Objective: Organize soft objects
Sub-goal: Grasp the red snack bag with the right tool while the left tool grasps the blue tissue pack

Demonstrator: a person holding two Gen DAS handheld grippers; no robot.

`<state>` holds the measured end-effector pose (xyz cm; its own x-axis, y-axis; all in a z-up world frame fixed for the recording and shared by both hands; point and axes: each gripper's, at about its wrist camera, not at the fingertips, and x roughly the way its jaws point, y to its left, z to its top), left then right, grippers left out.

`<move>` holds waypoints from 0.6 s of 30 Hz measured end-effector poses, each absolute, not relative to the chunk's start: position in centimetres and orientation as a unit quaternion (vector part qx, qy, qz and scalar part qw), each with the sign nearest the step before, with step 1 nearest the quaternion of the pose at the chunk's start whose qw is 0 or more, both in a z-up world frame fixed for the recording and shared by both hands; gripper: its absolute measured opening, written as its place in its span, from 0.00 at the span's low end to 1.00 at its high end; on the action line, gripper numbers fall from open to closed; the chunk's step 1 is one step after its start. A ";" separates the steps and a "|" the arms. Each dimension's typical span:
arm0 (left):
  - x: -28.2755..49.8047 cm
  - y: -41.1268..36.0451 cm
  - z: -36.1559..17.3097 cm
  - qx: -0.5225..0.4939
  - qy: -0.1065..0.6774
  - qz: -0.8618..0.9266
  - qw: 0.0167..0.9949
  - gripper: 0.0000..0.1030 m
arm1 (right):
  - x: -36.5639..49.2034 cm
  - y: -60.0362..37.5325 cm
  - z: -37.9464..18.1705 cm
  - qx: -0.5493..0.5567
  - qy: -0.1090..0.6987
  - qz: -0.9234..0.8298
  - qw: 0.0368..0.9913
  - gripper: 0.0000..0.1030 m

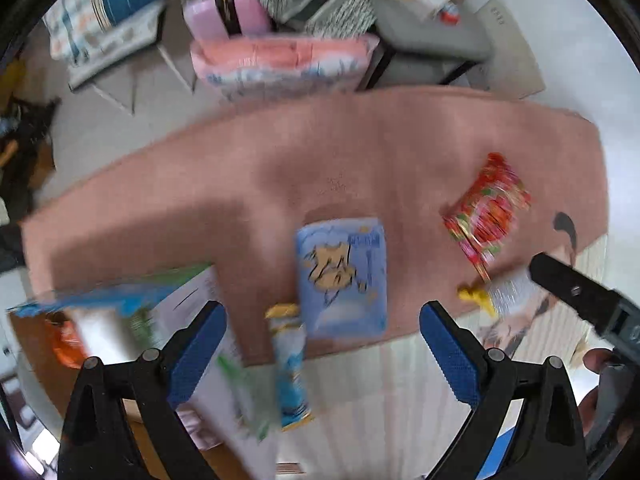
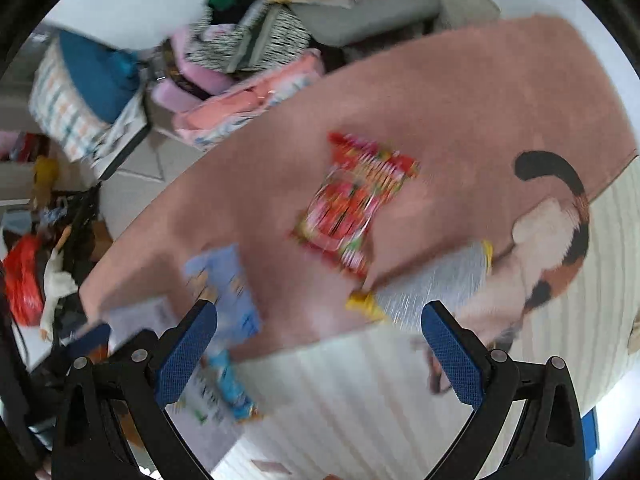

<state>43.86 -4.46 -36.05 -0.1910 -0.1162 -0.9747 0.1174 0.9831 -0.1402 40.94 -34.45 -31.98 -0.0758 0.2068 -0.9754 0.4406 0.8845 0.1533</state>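
Soft packets lie on a pink rug [image 1: 360, 140]. A light blue packet [image 1: 342, 276] with a cartoon print lies ahead of my left gripper [image 1: 322, 320], which is open and empty above it. A red patterned packet [image 1: 490, 210] lies further right. A silver packet with yellow ends [image 1: 508, 290] lies by the rug's near edge. A blue and yellow packet [image 1: 290, 360] and a white box [image 1: 224, 360] lie near the left fingers. My right gripper [image 2: 320, 320] is open and empty, above the rug edge between the blue packet [image 2: 224, 280], the red packet [image 2: 352, 208] and the silver packet [image 2: 432, 284]. Both views are motion-blurred.
A pink bedding pack [image 1: 280, 60] and a grey bench [image 1: 432, 28] piled with clutter stand beyond the rug. A cat picture [image 2: 552, 240] is on the rug's right part, over a cream ribbed surface [image 2: 360, 400]. The other gripper's black body [image 1: 580, 296] shows at right.
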 end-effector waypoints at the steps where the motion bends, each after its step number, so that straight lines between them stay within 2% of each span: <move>1: 44.2 -4.6 -37.1 -0.004 0.774 -0.092 0.627 0.96 | 41.8 -35.1 -33.3 0.226 0.733 -0.095 0.635 1.00; 5: 45.6 -5.3 -41.7 -0.017 0.806 -0.088 0.585 0.96 | 44.2 -36.4 -37.4 0.237 0.750 -0.104 0.609 1.00; 10: 45.8 -5.6 -44.5 -0.051 0.825 -0.092 0.555 0.96 | 45.7 -36.2 -40.9 0.242 0.767 -0.105 0.585 0.99; 15: 45.5 -7.1 -46.0 -0.028 0.835 -0.101 0.541 0.96 | 46.6 -35.8 -43.2 0.227 0.781 -0.112 0.571 0.88; 18: 45.0 -7.9 -46.9 -0.007 0.840 -0.100 0.533 0.96 | 47.1 -35.2 -44.5 0.187 0.801 -0.111 0.558 0.77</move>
<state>45.02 -7.91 -46.91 -0.4322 -0.1181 -0.8940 0.0956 0.9798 -0.1756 47.10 -35.16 -44.47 -0.3075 0.1755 -0.9352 0.4230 0.9056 0.0308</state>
